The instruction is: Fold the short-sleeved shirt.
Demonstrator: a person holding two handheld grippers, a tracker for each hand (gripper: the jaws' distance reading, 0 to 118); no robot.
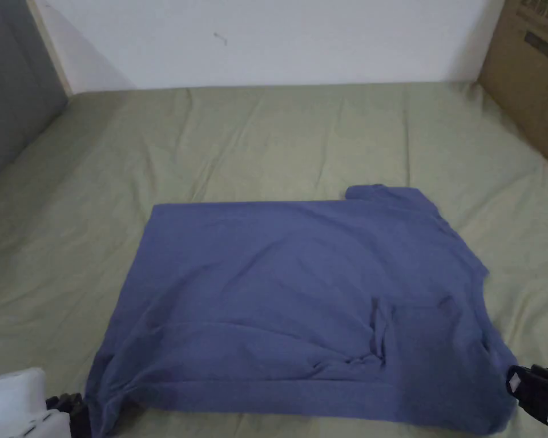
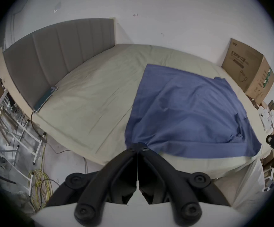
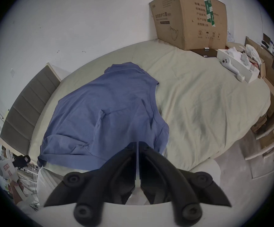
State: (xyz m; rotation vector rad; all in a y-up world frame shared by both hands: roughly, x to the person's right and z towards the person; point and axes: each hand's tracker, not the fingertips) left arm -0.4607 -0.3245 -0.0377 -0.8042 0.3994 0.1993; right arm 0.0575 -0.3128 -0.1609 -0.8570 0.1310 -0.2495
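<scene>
- Blue short-sleeved cotton shirt (image 1: 301, 296): lies spread on the bed near the front edge, already folded into a rough rectangle, hem side to the left, collar and shoulder end to the right.
- A sleeve (image 1: 381, 328) is folded inward onto the body of the shirt, forming a puckered seam near the lower right.
- Collar bump (image 1: 375, 193) shows at the far right corner of the shirt.
- Bed surface: pale green wrinkled sheet (image 1: 267, 131) under the shirt, with open sheet beyond and to both sides.
- Left gripper (image 2: 138, 146): black fingers pressed together on the near left corner of the shirt; cloth gathers into pleats at the tips. In the head view it sits at the lower left corner (image 1: 73, 408), touching the shirt's bunched corner.
- Right gripper (image 3: 137, 144): black fingers pressed together with only a thin slit between them, tips at the near right edge of the shirt; the blue cloth runs down between the tips, so it appears pinched. In the head view (image 1: 538, 393) it sits at the shirt's lower right corner.
- Near edge of shirt runs roughly straight between the two grippers.
- Brown cardboard box (image 1: 530, 74) stands at the far right of the bed against the white wall (image 1: 267, 40), well apart from the shirt.
- Grey padded headboard (image 2: 59, 53) is at the left end of the bed.
</scene>
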